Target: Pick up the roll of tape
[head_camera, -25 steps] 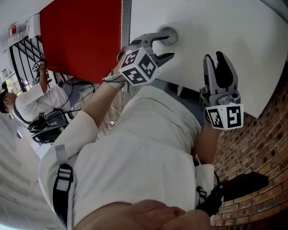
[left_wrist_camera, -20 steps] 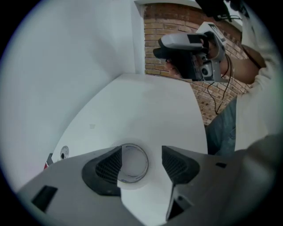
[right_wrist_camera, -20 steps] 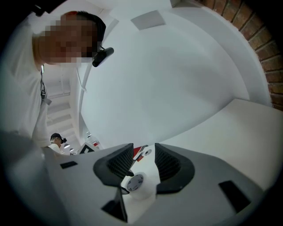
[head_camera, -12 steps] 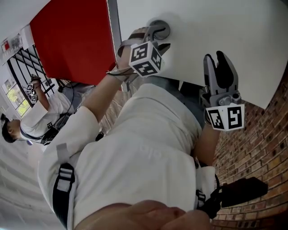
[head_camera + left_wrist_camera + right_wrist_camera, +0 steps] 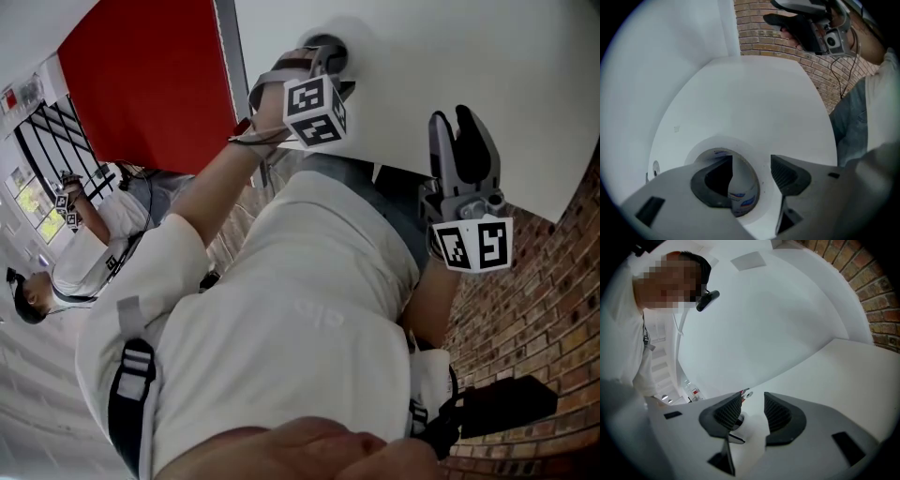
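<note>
Now left gripper straddles roll of tape: one jaw in core, other outside, wide, closing to pinch wall (no squeeze yet). Roll flat on white table. Well apart from roll, right gripper parted, empty, spare.

Roll of tape: white, brown-edged core, blue-red print inside. Table: plain white. Panel, 10 o'clock: solid red. Brick wall, 4 o'clock: red-brown, pale mortar lines. Shirt: cream.

table bare around tape roll, brickwork beyond edge
</note>
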{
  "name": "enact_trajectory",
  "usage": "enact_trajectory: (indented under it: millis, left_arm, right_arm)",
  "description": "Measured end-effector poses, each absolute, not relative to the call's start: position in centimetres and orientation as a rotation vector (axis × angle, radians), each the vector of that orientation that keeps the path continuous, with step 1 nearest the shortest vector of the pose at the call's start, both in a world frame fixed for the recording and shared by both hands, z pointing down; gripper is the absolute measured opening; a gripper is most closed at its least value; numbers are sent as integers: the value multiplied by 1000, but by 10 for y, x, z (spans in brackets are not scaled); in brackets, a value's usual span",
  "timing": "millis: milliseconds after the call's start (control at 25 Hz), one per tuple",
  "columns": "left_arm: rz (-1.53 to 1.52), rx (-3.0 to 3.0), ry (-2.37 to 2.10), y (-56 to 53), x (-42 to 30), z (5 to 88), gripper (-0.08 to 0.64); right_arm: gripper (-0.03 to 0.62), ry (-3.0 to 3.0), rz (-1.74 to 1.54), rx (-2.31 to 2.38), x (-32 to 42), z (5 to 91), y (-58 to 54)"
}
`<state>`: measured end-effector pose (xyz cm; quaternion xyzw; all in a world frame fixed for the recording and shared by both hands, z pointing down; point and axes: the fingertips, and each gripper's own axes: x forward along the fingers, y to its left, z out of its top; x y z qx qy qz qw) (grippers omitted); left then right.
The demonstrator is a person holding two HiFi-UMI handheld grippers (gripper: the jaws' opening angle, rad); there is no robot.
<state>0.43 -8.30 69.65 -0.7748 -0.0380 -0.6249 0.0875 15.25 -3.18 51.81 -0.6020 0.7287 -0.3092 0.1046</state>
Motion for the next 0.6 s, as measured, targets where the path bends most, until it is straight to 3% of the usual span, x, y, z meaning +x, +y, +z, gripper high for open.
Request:
enact_trajectory:
  millis: [600]
  left_arm:
    - [-2012, -2146, -141, -90, 0, 712, 244]
  right_arm:
    - [133, 2173, -943, -1770, 153, 529, -48]
